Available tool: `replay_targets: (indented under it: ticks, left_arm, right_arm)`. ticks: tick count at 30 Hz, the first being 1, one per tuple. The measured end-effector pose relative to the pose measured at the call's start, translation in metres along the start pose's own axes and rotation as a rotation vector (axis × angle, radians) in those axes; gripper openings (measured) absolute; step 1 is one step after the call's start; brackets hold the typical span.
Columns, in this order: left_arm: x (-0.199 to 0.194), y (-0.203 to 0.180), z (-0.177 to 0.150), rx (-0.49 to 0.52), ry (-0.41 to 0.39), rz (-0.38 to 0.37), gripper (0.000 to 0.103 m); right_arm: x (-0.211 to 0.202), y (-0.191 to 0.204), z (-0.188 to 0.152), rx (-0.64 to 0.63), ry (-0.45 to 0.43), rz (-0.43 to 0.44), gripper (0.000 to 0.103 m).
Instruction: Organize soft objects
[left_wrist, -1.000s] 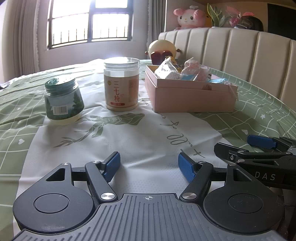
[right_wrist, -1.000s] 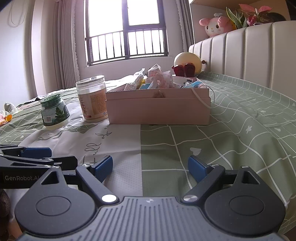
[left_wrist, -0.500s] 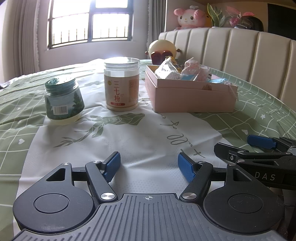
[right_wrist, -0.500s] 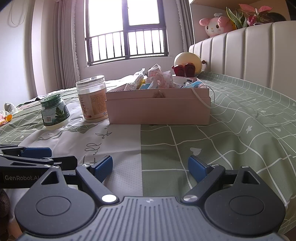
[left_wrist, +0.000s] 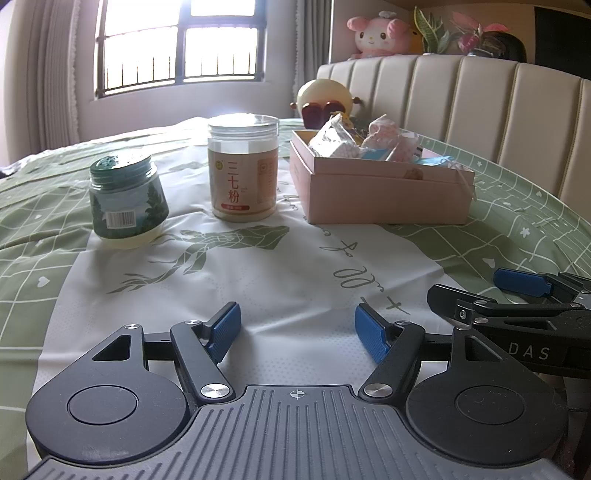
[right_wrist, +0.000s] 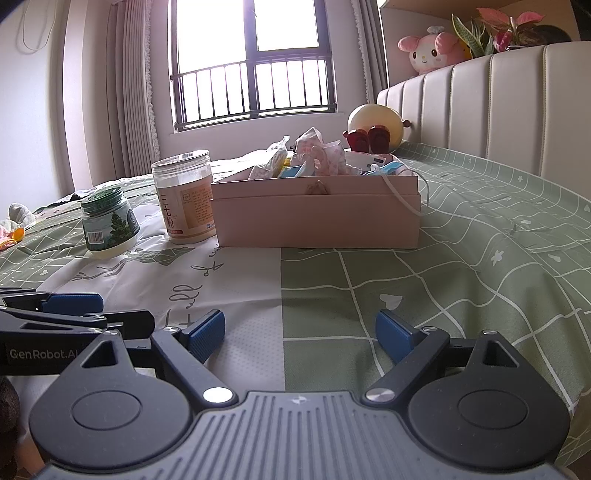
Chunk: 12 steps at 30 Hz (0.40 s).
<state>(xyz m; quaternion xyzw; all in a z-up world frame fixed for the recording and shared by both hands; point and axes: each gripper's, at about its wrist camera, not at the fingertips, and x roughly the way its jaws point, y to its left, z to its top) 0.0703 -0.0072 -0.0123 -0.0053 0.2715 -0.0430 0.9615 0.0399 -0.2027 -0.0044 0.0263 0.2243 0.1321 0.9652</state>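
A pink cardboard box (left_wrist: 384, 195) sits on the bed and holds several soft packets and pouches (left_wrist: 373, 142); it also shows in the right wrist view (right_wrist: 317, 218), with a white cord hanging over its right front. My left gripper (left_wrist: 297, 326) is open and empty, low over the white cloth, well short of the box. My right gripper (right_wrist: 299, 332) is open and empty, low over the green sheet in front of the box. Each gripper shows beside the other: the right one (left_wrist: 517, 291) and the left one (right_wrist: 70, 306).
A green-lidded jar (left_wrist: 125, 199) and a tall clear jar with a tan label (left_wrist: 242, 168) stand left of the box. A round cream plush (left_wrist: 327, 98) lies behind it. A padded headboard (left_wrist: 480, 99) runs along the right. A pink plush (right_wrist: 430, 50) sits above it.
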Motion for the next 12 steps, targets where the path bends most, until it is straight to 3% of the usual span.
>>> replay_targets:
  ticks: [9,12]
  left_arm:
    - [-0.0008,0.0003,0.0001,0.004,-0.002,0.005,0.073]
    - [-0.0013,0.0007,-0.0001,-0.001,-0.009,0.005,0.067]
  right_arm:
    - [0.0,0.0001,0.0,0.001,0.0,0.001,0.089]
    - [0.0001,0.0005,-0.0001,0.001,0.001,0.0,0.089]
